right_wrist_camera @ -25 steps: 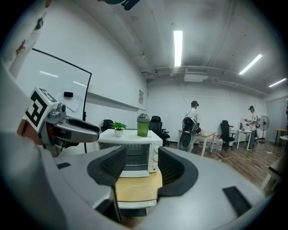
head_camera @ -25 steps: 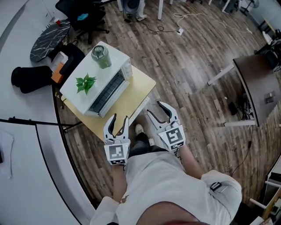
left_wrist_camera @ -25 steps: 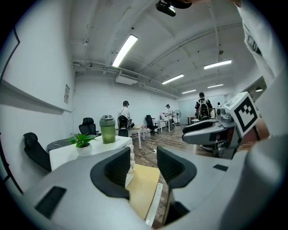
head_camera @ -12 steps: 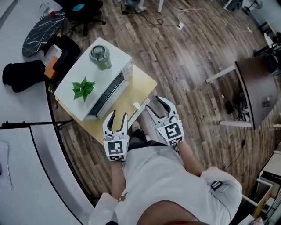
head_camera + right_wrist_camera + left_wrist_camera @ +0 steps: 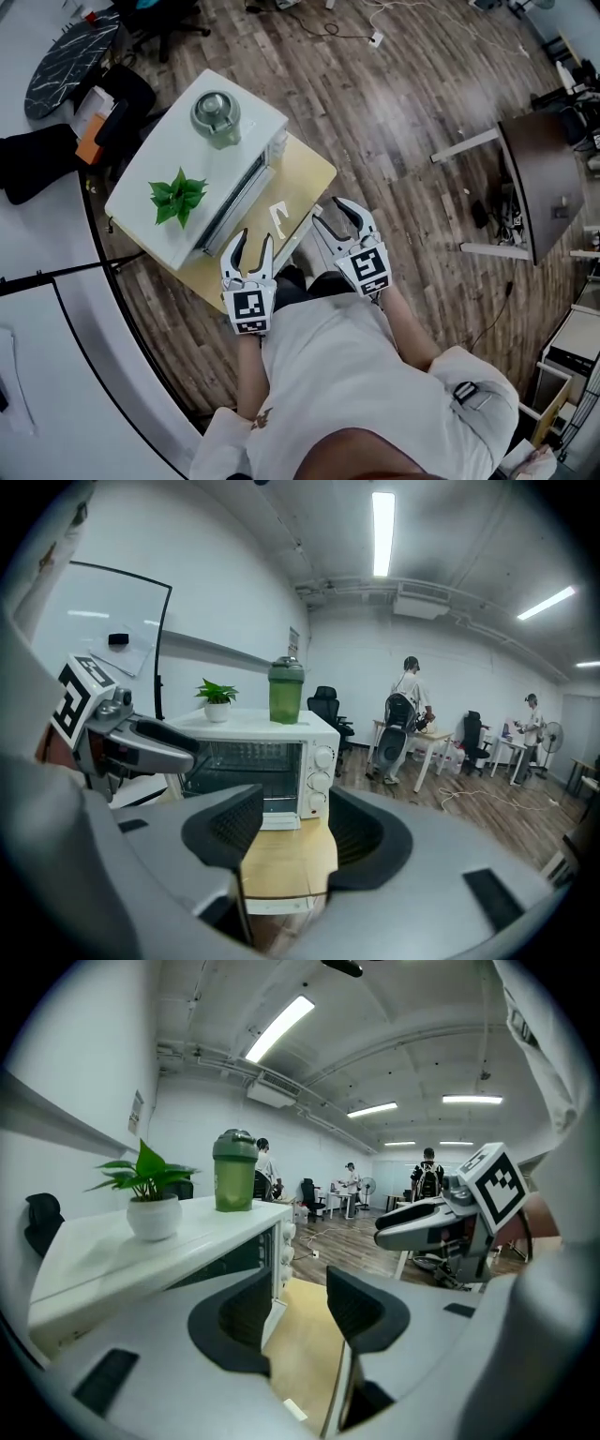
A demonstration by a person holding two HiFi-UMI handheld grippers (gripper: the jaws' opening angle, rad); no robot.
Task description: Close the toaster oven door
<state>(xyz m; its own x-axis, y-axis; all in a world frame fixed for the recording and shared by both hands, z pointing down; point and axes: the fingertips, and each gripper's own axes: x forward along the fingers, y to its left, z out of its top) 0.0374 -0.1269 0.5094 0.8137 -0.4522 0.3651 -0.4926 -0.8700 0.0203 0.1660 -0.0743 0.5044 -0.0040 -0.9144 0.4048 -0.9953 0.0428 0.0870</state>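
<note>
Your door is down. The white toaster oven [image 5: 202,141] sits on the yellow wooden bench [image 5: 314,173] with its glass door [image 5: 281,860] lying flat toward you. The door's free edge runs crosswise just ahead of both claws. Your right claw [image 5: 330,214], spread wide and empty, faces the oven front squarely and looks better placed to get under that edge. Your left claw [image 5: 255,246], narrowly parted and also empty, comes at the oven from the side. The right gripper view shows the open cavity, while the head view shows mostly the oven's top.
</note>
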